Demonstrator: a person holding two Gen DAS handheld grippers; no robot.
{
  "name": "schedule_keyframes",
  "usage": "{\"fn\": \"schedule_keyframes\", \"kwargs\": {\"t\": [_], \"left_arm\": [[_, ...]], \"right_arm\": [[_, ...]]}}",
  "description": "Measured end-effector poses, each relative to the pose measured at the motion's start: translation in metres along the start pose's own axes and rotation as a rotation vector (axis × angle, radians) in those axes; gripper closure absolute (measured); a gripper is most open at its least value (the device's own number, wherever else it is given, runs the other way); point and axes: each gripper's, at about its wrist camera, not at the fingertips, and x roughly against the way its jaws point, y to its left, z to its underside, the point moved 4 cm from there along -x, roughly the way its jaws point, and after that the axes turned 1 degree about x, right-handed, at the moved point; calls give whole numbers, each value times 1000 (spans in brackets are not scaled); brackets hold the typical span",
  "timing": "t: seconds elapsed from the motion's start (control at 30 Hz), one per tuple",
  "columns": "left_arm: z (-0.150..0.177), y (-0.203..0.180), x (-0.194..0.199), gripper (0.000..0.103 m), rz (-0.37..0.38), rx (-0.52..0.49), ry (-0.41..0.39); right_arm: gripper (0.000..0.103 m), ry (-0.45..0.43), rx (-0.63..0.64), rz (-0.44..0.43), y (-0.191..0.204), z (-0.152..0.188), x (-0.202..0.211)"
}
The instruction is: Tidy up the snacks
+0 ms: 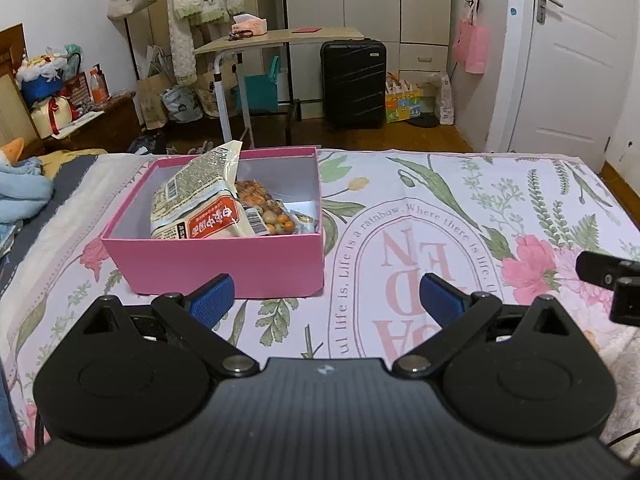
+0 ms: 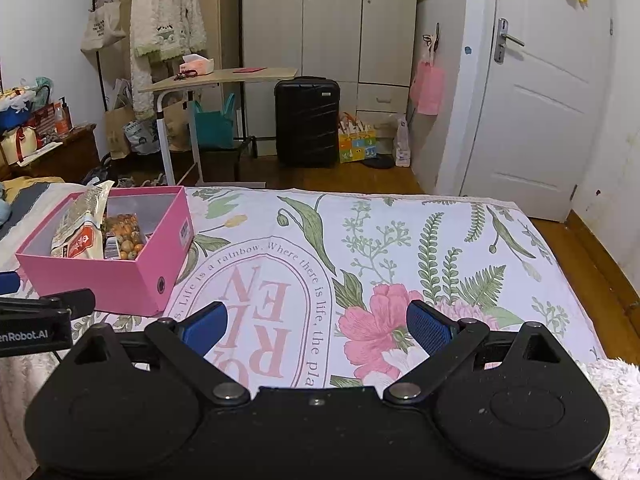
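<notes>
A pink box sits on the floral cloth, left of centre. Inside it a cream snack bag with a red label leans upright, and a clear bag of coloured round snacks lies beside it. My left gripper hovers open just in front of the box's near right corner, nothing between its blue pads. My right gripper is open over the cloth's printed lettering, to the right of the box, empty. Each gripper's edge shows in the other's view.
The floral cloth covers a bed whose far edge drops to a wooden floor. Beyond stand a black suitcase, a rolling side table, a wardrobe and a white door. Blue bedding lies at the left.
</notes>
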Motion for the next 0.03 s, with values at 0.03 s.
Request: {"fn": "schedule_keyframes", "kwargs": {"t": [0.03], "left_arm": [[0,-1,1,2,-1,0,0]], "right_arm": [[5,1,0,2,0,0,0]]}}
